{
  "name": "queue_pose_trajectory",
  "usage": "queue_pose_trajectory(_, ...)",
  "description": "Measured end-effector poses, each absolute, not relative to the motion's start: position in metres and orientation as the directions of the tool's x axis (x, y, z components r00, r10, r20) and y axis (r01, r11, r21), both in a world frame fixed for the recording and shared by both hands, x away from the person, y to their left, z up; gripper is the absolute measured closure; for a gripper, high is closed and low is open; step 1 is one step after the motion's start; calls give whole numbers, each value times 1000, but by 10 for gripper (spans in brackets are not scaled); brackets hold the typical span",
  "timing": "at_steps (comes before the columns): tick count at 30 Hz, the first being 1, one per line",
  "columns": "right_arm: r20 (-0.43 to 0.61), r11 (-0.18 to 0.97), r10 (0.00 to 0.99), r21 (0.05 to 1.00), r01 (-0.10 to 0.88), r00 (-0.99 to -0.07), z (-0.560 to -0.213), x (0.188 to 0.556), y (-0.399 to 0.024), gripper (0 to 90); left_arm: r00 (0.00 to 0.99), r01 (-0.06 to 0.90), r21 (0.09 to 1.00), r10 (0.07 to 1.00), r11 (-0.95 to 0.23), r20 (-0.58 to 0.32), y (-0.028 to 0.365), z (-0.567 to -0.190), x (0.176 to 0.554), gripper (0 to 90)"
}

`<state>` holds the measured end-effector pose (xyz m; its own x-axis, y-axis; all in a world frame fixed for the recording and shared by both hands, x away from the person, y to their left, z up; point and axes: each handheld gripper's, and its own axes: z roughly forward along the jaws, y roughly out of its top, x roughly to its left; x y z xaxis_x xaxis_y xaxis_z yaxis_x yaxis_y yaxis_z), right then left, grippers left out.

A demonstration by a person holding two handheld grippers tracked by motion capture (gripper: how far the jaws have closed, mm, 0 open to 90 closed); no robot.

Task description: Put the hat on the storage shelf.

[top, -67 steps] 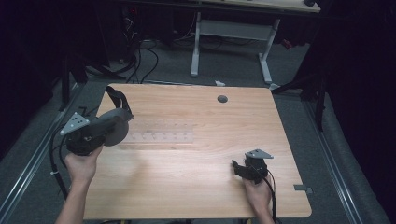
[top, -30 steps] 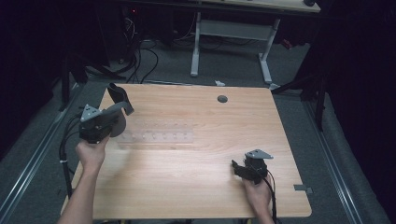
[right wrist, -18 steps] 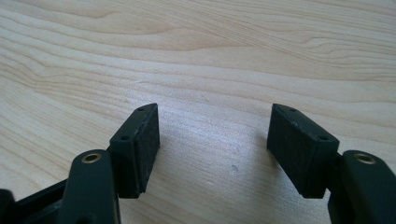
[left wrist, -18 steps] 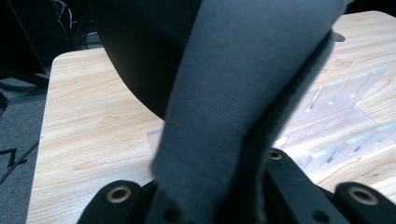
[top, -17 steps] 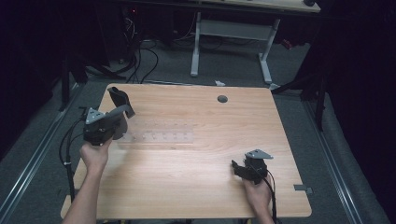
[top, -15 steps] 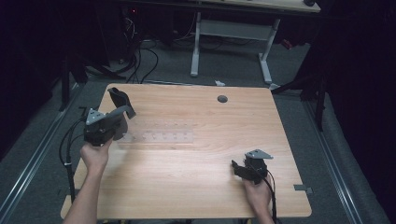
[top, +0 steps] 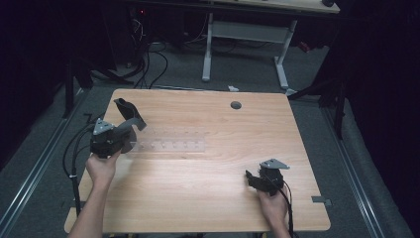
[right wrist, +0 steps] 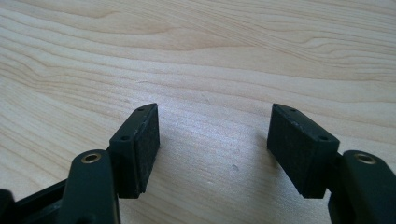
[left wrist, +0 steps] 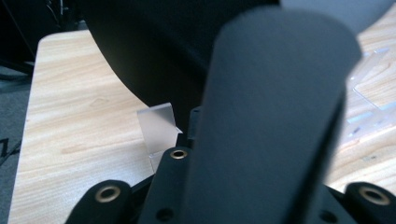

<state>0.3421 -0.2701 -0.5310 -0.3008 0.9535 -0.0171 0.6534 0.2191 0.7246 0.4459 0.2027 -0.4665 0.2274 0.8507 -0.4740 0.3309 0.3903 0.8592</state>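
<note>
Entry: left side, placing step.

- Left gripper (top: 122, 134) is at the left edge of the table (top: 208, 198), mid-height in the high view. It points toward the upper right.
- A black curved piece (top: 126, 110) sits at its tip, upper left of the tabletop. In the left gripper view the same dark piece (left wrist: 271, 116) blocks nearly everything. I cannot tell whether my jaws are clamped on it or only against it.
- The clear plastic strip (top: 171, 146) lies flat just right of my left tip. Its edge is at the right of the left gripper view (left wrist: 373, 93). A small frosted tab (left wrist: 158, 126) stands upright near the centre-left of that view.
- Right gripper (top: 256, 179) is low at the lower right of the table. Its jaws stand wide apart over bare wood with nothing between them (right wrist: 212, 140).

How to do this well (judgement, not observation):
1. Go slowly, since my own camera is mostly blocked. Steer by the frosted tab and the strip edge.
2. Keep the wrist level so the black piece does not swing into the strip, which looks light enough to skid.
3. The right gripper is well apart. Bring it over to pin the strip's near end if the strip starts sliding.
4. Do not let go until the piece rests firmly.
</note>
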Motion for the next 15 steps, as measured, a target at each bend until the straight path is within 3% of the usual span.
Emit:
queue_pose_trajectory(3,-16,219,953,725,653,-302,-531,342,-270,346,222,337,859,854,385,-470,203,-465,444,750)
queue_pose_trajectory(8,-16,219,953,725,653,-302,-531,342,-270,344,207,342,850,850,401,-484,206,-461,442,574)
queue_pose_trajectory(9,-15,218,953,725,653,-302,-531,342,-270,344,204,347,842,844,413,-497,207,-460,442,498)
queue_pose_trajectory(15,-15,218,953,725,653,-302,-531,342,-270,343,213,347,830,825,436,-523,212,-451,433,406)
